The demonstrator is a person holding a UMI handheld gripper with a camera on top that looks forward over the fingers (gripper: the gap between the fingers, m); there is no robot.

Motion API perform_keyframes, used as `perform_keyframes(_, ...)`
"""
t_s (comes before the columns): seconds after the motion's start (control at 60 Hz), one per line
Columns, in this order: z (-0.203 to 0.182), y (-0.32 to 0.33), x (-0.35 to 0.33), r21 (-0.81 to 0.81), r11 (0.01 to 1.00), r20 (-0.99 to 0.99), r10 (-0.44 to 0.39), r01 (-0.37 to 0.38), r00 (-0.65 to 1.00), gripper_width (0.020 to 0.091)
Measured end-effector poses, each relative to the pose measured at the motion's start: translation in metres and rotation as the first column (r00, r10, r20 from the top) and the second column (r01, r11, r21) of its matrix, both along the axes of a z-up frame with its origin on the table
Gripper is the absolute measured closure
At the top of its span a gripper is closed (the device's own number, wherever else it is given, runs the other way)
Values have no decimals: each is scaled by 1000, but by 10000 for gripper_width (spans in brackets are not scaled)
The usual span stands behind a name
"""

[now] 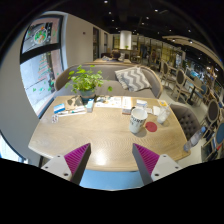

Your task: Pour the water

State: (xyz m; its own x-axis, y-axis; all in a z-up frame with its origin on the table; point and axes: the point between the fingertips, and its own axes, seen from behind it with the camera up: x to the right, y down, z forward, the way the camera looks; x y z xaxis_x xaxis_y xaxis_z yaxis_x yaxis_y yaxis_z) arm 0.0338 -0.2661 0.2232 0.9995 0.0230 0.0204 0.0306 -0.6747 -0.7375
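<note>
White pitcher [138, 119] stands upright on the wooden desk [100, 140], well beyond the tool [110, 160] and off toward its right finger. Just beside the pitcher, on its far side from the plant, sits a small red object [152, 126] that is too small to name. The tool hangs above the near desk edge with its fingers spread wide apart, magenta pads [76, 156] showing, holding nothing. A leafy green potted plant [87, 82] stands at the desk's far side, and a patterned cushion [132, 79] lies behind it.

Cup [138, 119] on table [100, 140]
</note>
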Motion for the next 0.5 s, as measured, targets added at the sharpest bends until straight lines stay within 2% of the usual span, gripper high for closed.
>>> perform_keyframes(0.133, -1, -1, 24, 12, 999, -21, -48, 49, 999, 253)
perform_keyframes(0.3, -15, -11, 117, 20, 996, -26, -83, 84, 996, 253)
perform_keyframes(0.5, -49, -27, 235, 26, 993, -22, -119, 119, 993, 249)
